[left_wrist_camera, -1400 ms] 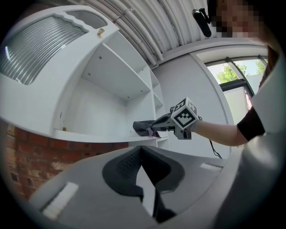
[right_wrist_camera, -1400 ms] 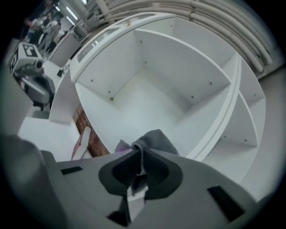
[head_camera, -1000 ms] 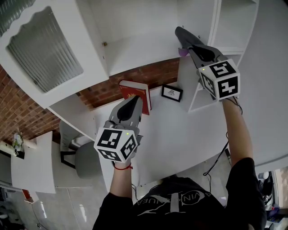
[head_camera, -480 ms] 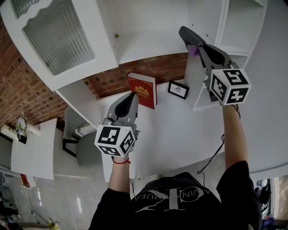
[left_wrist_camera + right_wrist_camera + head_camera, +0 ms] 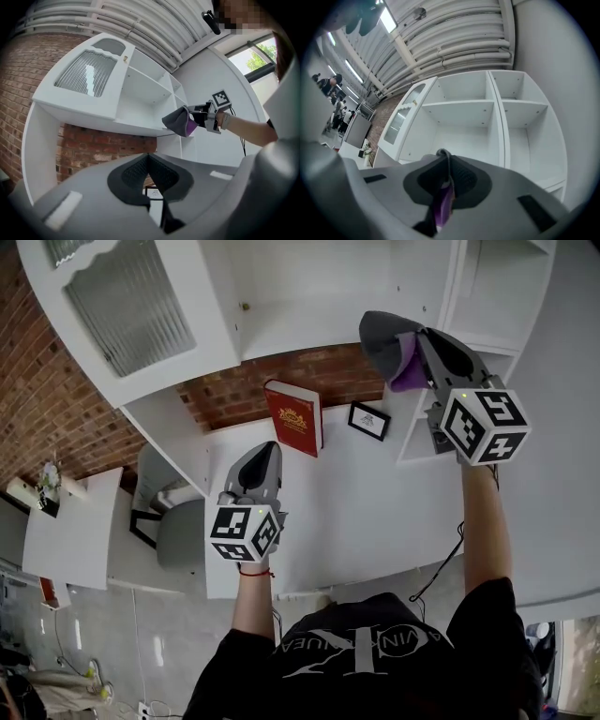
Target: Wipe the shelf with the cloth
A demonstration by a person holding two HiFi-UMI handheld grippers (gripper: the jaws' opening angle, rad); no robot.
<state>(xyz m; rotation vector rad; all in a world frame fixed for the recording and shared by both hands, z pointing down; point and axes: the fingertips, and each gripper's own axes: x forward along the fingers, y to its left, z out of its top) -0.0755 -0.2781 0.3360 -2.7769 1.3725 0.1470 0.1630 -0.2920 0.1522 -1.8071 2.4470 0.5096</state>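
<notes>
A grey and purple cloth hangs bunched from my right gripper, which is shut on it in front of the white shelf unit, near the edge of its lower board. In the right gripper view a purple fold of the cloth sits pinched between the jaws, and the shelf compartments lie ahead. My left gripper is shut and holds nothing, low over the desk, pointing at the red book. From the left gripper view the cloth shows against the shelf edge.
A small framed picture stands beside the book on the white desk, against the brick wall. A ribbed-glass cabinet door hangs open at upper left. A grey chair sits left of the desk. A cable trails off the desk edge.
My right gripper has drawn the cloth leftward and out from the shelf, so more of it shows. The left gripper has sunk toward the desk.
</notes>
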